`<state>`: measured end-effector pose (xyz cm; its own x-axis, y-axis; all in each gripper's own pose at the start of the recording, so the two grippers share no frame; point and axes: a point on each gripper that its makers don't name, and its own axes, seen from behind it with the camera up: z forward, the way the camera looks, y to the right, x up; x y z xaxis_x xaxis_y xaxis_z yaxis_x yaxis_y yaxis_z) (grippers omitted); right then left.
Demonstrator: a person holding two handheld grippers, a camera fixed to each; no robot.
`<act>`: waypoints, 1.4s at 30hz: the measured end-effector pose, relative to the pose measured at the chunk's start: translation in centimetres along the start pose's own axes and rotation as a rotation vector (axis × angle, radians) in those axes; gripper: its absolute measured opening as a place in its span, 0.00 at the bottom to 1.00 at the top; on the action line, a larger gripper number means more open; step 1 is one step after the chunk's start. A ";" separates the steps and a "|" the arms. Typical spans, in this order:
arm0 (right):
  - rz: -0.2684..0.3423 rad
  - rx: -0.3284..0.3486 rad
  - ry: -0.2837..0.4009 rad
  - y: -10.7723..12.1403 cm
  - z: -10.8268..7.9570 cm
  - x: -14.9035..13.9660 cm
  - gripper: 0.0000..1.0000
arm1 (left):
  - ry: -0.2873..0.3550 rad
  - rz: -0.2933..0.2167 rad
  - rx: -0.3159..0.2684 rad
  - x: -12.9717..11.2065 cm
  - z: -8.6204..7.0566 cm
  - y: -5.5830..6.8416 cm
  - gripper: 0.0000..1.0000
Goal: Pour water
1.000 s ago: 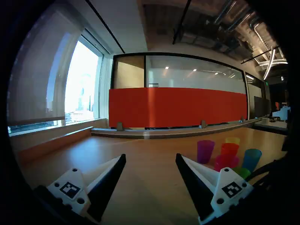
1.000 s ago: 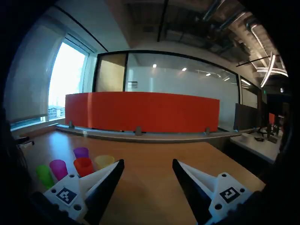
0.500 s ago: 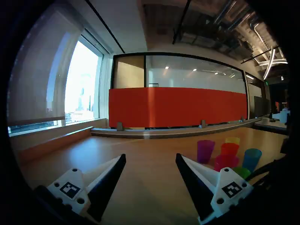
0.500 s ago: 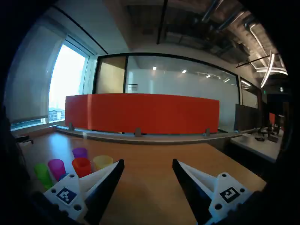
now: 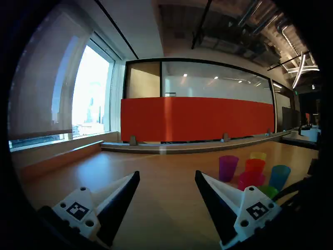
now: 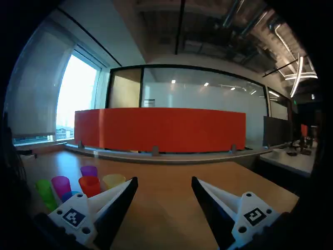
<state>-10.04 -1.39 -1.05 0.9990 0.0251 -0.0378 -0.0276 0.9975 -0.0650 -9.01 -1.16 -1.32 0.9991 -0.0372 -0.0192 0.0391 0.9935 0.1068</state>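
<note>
Cups cluster on worktop, right of left hand-held gripper, left of right hand-held gripper; both released.

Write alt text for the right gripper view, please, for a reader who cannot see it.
An open gripper faces across a wooden table, its jaws apart and empty. A cluster of coloured cups stands at lower left; an orange partition runs behind.

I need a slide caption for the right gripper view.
Open right gripper over a wooden table, coloured plastic cups grouped to its left.
</note>
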 end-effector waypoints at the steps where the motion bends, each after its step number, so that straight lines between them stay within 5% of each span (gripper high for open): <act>1: -0.001 -0.005 0.003 0.1 0.1 -0.1 0.99 | 0.000 0.000 0.000 0.0 0.0 0.0 0.99; 18: 0.014 -0.067 0.012 2.5 0.5 -1.6 0.99 | 0.000 0.000 0.000 0.0 0.0 -0.1 0.99; 42: 0.009 -0.043 0.006 1.7 0.5 -3.2 0.99 | 0.000 0.000 0.000 0.0 0.0 0.0 0.99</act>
<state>-13.26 0.30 -0.58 0.9984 0.0340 -0.0448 -0.0386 0.9935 -0.1074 -9.00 -1.21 -1.28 0.9991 -0.0372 -0.0193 0.0391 0.9935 0.1067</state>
